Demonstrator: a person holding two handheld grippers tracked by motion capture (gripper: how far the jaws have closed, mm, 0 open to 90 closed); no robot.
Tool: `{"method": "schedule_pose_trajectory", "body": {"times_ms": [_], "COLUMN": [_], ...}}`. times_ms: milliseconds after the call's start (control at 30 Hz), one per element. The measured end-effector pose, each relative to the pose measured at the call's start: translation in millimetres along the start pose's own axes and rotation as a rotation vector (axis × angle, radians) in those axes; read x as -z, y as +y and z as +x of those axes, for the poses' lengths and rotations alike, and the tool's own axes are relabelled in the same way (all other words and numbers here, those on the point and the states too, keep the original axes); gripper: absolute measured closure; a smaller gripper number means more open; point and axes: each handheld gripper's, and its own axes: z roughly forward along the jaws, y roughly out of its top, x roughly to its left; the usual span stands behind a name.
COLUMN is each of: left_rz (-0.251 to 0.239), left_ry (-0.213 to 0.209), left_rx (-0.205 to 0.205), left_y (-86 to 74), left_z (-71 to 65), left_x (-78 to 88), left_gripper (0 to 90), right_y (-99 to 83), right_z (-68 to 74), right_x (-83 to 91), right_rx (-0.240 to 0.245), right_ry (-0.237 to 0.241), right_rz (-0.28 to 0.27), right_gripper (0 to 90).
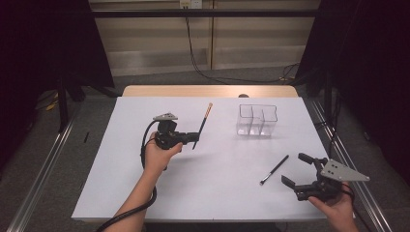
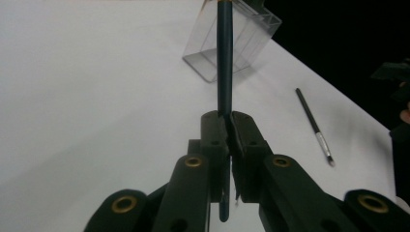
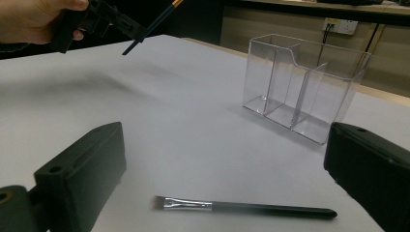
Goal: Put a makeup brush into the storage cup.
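My left gripper (image 1: 193,137), jaws clamped on a dark pencil (image 1: 202,124), held above the white table (image 1: 121,169); my right gripper (image 1: 299,170), jaws spread wide and empty, just beside a flat brush (image 1: 274,170); clear three-compartment organiser (image 1: 256,120) stands beyond

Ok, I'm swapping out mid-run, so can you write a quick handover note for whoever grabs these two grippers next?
Left gripper: shut on the dark pencil, lifted off the table.
Right gripper: open, holding nothing, jaws either side of the makeup brush.
Makeup brush lies flat on the white table. Clear three-slot organizer stands upright, all slots look empty.
Done: pencil picked up.
Probably left: pencil into a slot, then grasp and stow the brush.
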Motion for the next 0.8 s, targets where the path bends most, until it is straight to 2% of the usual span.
{"method": "schedule_pose_trajectory", "body": {"times_ms": [400,700,800], "left_rz": [-0.038,-0.034,-0.038], "left_ry": [-0.058,-0.075,-0.092], "left_rx": [-0.039,-0.069,-0.074], "left_y": [-4.7,-6.9,-7.4], "left_z": [-14.1,-21.3,-23.9], "left_x": [-4.1,-6.6,-7.4], "left_gripper": [85.0,85.0,84.9], "right_y": [0.9,9.9,12.0], "right_z": [-0.5,7.6,10.5], "right_x": [-7.9,-18.6,-23.2], "right_rx": [0.003,0.021,0.028], "right_ry": [-0.008,0.029,0.045], "right_rz": [0.021,0.033,0.045], "right_gripper": [0.7,0.6,0.5]}}
